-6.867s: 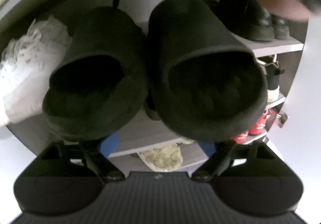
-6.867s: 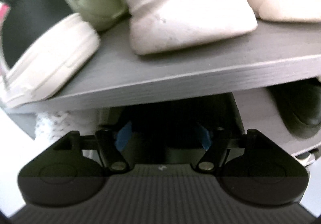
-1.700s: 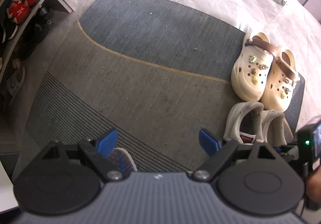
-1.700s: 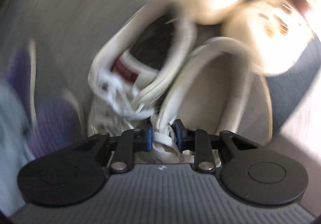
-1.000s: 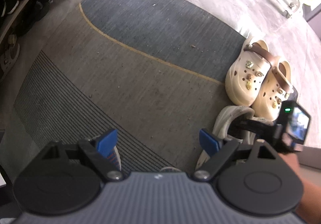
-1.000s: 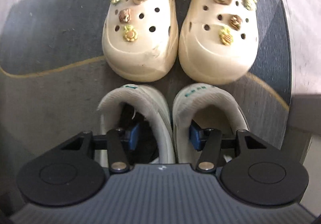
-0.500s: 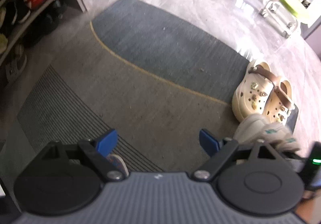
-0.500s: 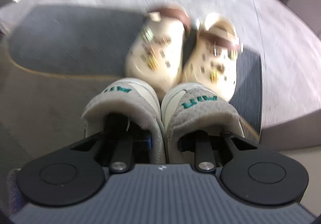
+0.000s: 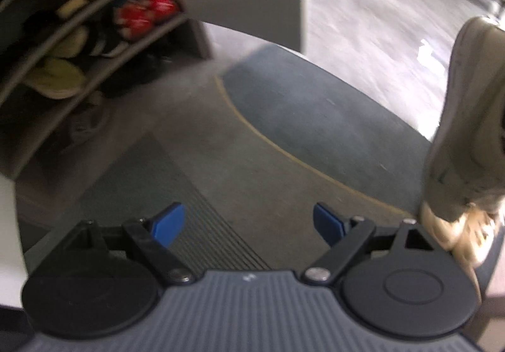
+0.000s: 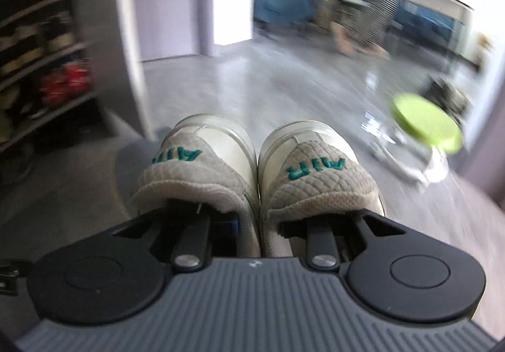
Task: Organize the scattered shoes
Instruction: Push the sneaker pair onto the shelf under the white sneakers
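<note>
Sneakers [image 10: 257, 175], a grey-white pair, ride in the right tool [image 10: 257, 225], whose two black fingers reach one into each shoe mouth and pinch the touching inner walls between them. Both heels face the right wrist camera, side by side and level, lifted off the floor. Each heel tab is quilted grey fabric with teal stitched letters, fraying a little along the padded collar; below it the heel counter is smooth, pale and rounded. From the left wrist view the same pair shows at the far right edge as a long, scuffed grey side and sole [image 9: 467, 118], hanging above the mat.

The left tool [image 9: 249, 222] is spread wide with nothing between its blue pads [image 9: 167, 222]; it hovers over the mat [image 9: 284, 137]. That mat is low-pile, grey with a darker blue-grey area set off by a thin curved yellow line, and a ribbed, striped band runs nearest the tool. A cream clog [image 9: 457, 238] lies on it low at the right, blurred.

Beyond the mat, polished grey stone floor [image 10: 268, 80] stretches wide and open toward the room. On the left stands a shoe rack [image 9: 79, 30] of flat grey shelves, crowded with blurred pairs: red ones [image 9: 145, 11], pale yellow-green ones [image 9: 53, 80], dark ones. A white upright panel [image 10: 126, 36] bounds the rack's outer edge. A stool with a round lime-green seat [image 10: 426, 128] stands on the floor to the right, well apart from the sneakers.
</note>
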`<state>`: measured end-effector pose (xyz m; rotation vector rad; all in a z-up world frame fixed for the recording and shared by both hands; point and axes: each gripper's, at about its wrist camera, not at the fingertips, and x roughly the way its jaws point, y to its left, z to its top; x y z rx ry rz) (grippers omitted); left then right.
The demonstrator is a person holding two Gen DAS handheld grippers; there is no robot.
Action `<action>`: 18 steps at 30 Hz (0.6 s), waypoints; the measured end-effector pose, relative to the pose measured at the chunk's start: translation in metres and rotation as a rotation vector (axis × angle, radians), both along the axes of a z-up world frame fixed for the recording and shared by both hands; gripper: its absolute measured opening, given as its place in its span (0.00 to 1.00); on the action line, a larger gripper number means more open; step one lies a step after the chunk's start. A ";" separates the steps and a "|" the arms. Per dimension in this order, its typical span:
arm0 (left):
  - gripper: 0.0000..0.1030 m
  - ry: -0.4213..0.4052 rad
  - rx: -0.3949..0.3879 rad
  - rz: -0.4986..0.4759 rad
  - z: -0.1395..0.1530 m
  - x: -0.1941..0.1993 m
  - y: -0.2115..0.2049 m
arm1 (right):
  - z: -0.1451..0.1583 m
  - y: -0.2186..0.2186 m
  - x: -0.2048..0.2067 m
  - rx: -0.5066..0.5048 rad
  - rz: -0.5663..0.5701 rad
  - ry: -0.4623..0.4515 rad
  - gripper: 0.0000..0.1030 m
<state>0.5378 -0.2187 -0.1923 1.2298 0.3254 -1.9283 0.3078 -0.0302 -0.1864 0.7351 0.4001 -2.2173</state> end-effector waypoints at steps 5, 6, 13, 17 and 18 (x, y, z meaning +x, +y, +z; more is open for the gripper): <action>0.87 0.017 -0.102 0.159 0.054 0.046 -0.050 | 0.066 -0.068 0.027 0.003 0.276 -0.025 0.25; 0.87 0.005 -0.123 0.195 0.062 0.057 -0.061 | 0.074 -0.078 0.032 0.000 0.301 -0.034 0.25; 0.87 -0.091 -0.251 0.389 0.100 0.164 -0.135 | 0.160 -0.218 0.133 -0.055 0.604 -0.161 0.25; 0.87 -0.155 -0.268 0.480 0.102 0.211 -0.160 | 0.180 -0.304 0.202 -0.086 0.740 -0.219 0.25; 0.87 -0.170 -0.277 0.513 0.105 0.227 -0.164 | 0.182 -0.319 0.213 -0.091 0.756 -0.232 0.25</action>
